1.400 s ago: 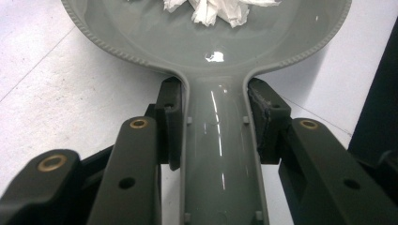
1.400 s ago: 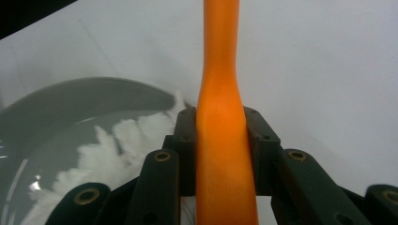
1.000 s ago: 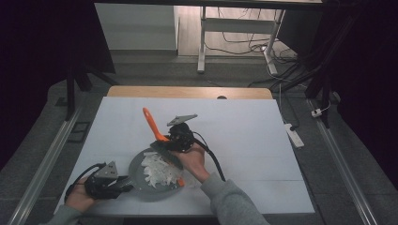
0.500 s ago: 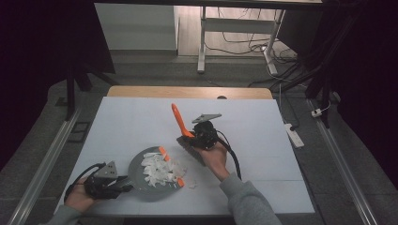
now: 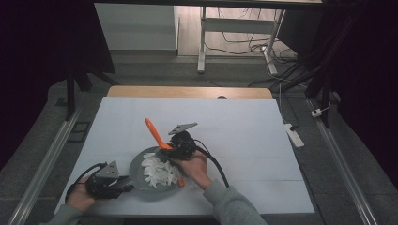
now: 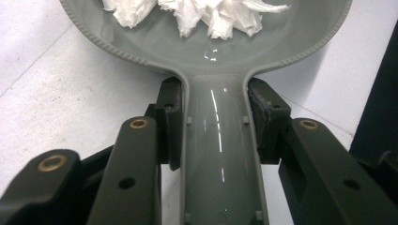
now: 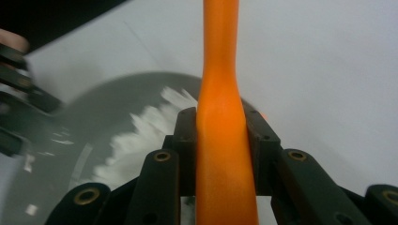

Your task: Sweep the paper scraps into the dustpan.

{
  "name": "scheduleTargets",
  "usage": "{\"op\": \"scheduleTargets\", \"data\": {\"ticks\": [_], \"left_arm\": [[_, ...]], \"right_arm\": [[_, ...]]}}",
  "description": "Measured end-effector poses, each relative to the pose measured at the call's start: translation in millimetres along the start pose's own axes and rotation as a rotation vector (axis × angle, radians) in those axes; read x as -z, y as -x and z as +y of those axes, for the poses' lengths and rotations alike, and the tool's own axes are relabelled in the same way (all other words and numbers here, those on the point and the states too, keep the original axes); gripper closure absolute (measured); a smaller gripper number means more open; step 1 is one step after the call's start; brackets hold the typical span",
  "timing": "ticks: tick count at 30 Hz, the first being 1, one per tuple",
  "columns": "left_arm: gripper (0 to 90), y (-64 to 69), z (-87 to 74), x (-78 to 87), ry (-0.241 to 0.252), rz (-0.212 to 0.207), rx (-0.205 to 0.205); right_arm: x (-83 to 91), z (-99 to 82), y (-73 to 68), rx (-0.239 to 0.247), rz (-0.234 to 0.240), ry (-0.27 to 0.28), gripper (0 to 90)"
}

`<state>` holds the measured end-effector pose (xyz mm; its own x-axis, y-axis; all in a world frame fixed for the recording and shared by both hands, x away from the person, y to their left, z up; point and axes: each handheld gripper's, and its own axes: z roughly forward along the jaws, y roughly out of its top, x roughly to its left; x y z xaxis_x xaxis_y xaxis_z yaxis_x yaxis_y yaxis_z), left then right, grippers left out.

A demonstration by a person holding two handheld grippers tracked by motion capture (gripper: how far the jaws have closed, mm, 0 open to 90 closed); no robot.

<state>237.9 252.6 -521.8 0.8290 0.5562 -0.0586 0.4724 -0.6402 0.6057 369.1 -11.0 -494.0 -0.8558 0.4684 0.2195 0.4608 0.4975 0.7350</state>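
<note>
A grey pan (image 5: 141,185) lies near the table's front edge with several white shreds (image 5: 159,171) in it. My left gripper (image 5: 123,182) is shut on the pan's handle (image 6: 220,159), with one jaw on each side; the shreds (image 6: 202,11) lie just beyond. My right gripper (image 5: 170,147) hovers at the pan's far right rim, shut on an orange utensil (image 5: 154,131) whose free end slants up and to the left. In the right gripper view the orange utensil (image 7: 220,140) runs between the jaws, with the pan (image 7: 112,103) and shreds (image 7: 141,136) blurred below.
A small orange bit (image 5: 181,183) shows at the pan's right rim. The white table top (image 5: 244,126) stretches bare to the right and back, ending in a wooden strip (image 5: 187,92). A power strip (image 5: 292,134) lies off the right edge.
The right gripper with the orange utensil swung out to the right of the pan, then came back left to the pan's rim. The left gripper and pan stayed put.
</note>
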Motion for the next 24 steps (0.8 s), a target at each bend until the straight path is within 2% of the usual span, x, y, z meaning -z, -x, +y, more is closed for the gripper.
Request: {"op": "scheduleTargets", "data": {"ticks": [3,7,11,18,24], "left_arm": [[61.5,0.0,-0.1,0.4,0.002,0.001,-0.001],[61.5,-0.7,-2.1,1.4,0.002,-0.001,0.002],[61.5,-2.2,-4.3,0.8,0.0,-0.005,0.007],[61.5,-2.9,-6.4,1.9,-0.003,-0.011,0.003],[61.6,-3.9,-15.0,6.9,0.001,-0.026,-0.013]], "right_arm": [[-4.0,5.1,-9.8,-0.021,0.079,0.021,70.4],[1.6,10.0,-14.5,-0.008,0.088,0.066,70.4],[20.7,12.6,-1.5,-0.026,0.038,0.116,70.3],[51.9,10.4,20.0,-0.038,-0.04,0.148,70.3],[66.2,-3.2,30.6,-0.044,-0.088,0.126,70.4]]}}
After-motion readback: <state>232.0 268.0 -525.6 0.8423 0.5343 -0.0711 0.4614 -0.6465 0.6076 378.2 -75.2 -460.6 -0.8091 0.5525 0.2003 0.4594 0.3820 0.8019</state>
